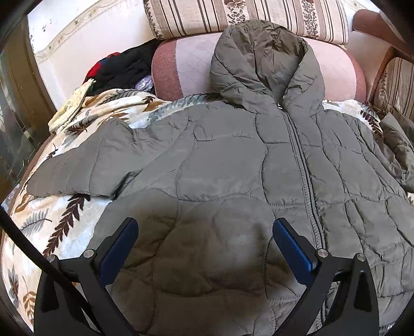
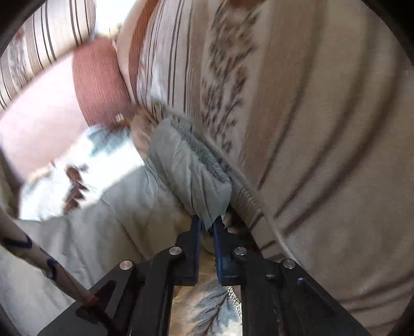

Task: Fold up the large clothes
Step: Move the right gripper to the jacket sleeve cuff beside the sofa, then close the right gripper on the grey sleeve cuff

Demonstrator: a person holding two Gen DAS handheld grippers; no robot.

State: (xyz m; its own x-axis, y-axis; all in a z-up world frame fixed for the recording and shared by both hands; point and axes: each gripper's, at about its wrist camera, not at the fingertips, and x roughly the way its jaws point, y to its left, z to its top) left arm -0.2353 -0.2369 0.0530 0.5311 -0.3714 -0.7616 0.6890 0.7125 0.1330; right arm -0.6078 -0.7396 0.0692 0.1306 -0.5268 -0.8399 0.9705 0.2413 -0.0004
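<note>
An olive-grey quilted hooded jacket (image 1: 233, 168) lies front up, zipped, on a leaf-print blanket (image 1: 64, 219). Its hood (image 1: 258, 59) rests on a pink bolster. Its left sleeve (image 1: 85, 165) lies spread out to the left. My left gripper (image 1: 205, 230) is open and empty, just above the jacket's lower front. In the blurred right wrist view, my right gripper (image 2: 207, 224) is shut on the cuff of the jacket's right sleeve (image 2: 189, 170), close against a striped cushion.
A pink bolster (image 1: 186, 67) and striped floral cushions (image 1: 245, 15) line the back; a striped cushion (image 2: 310, 129) fills the right. Dark and red clothes (image 1: 121, 67) are piled at the back left. A black cable (image 1: 23, 245) crosses the lower left.
</note>
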